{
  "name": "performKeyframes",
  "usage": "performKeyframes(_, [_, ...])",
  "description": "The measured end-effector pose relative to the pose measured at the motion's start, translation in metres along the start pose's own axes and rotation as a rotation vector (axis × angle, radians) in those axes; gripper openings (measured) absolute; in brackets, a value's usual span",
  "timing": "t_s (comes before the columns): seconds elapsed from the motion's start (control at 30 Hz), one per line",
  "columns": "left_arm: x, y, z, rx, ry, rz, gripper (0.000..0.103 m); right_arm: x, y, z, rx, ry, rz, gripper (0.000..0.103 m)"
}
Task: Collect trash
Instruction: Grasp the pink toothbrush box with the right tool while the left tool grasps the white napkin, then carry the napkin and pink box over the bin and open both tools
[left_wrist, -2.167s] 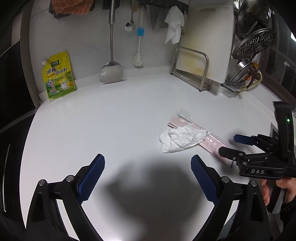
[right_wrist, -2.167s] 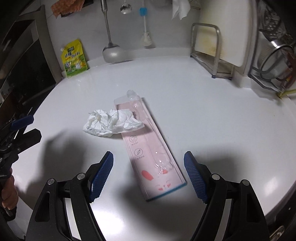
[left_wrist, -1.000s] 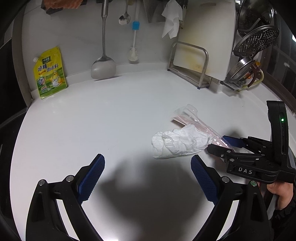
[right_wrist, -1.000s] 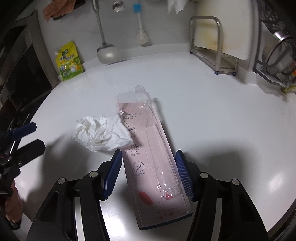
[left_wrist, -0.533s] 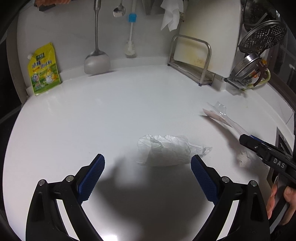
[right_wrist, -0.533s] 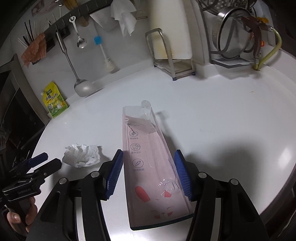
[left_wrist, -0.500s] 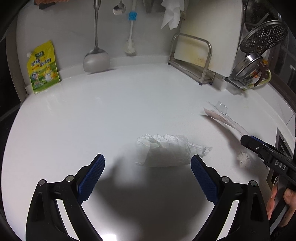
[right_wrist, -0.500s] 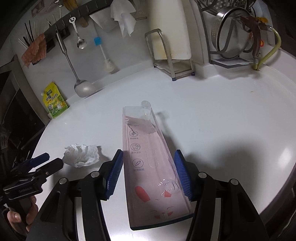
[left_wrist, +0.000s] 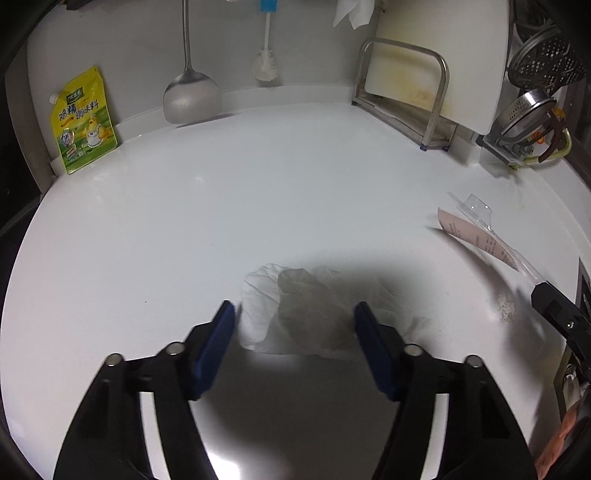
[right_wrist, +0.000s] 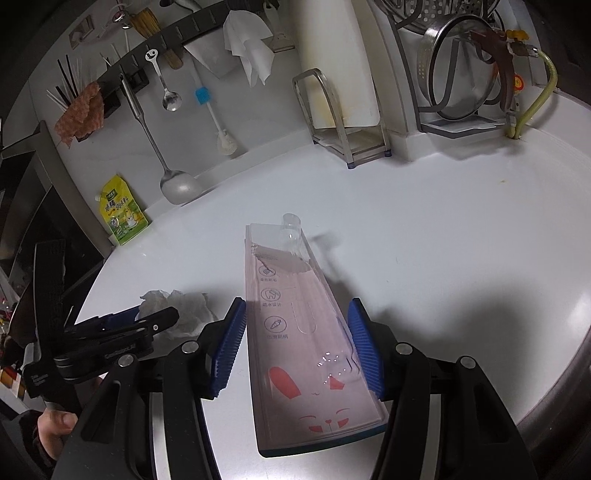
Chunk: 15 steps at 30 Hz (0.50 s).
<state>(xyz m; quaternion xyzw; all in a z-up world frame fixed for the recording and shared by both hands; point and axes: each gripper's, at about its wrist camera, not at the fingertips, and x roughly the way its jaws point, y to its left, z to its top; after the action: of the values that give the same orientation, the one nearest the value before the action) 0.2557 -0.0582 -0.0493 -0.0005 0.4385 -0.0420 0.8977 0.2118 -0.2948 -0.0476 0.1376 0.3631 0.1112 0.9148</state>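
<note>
Centrally, crumpled white tissue (left_wrist: 310, 314) lies on the white countertop (left_wrist: 258, 206), sitting between the 2 blue pads of the left gripper (left_wrist: 293, 326). Jaws partly spread, one pad either side of the tissue; contact with the paper cannot be told, the wad being in shadow and slightly blurred.

Right of the tissue: pink toothbrush package (right_wrist: 299, 328), clear blister over a card printed with a rabbit face. The right gripper (right_wrist: 295, 332) has it clamped across its width, both blue pads against the long edges. Its far end is lifted off the countertop, tilted up, a shadow beneath it. In the left wrist view the same package shows at the right edge, raised, with the black fingertip of the right gripper below it.

Beyond the tissue, along the back wall: yellow seasoning pouch (left_wrist: 84, 122) standing at the far left, steel ladle (left_wrist: 191, 92) hanging, bottle brush (left_wrist: 266, 62) beside the ladle. Right of the brush, a metal rack (left_wrist: 406, 96) holding a white cutting board (left_wrist: 443, 66). Strainers (left_wrist: 543, 70) hang at the far right.
</note>
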Motion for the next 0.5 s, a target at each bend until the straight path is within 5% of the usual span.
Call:
performKeyframes(0.23, [-0.003, -0.003, -0.002, 0.028, -0.003, -0.018, 0.021, -0.004, 0.007, -0.004, -0.018, -0.003, 0.004, 0.053])
performKeyframes(0.5, [-0.034, 0.002, -0.011, 0.058, -0.046, -0.037, 0.019, -0.013, 0.015, -0.013, -0.036, -0.004, -0.011, 0.047])
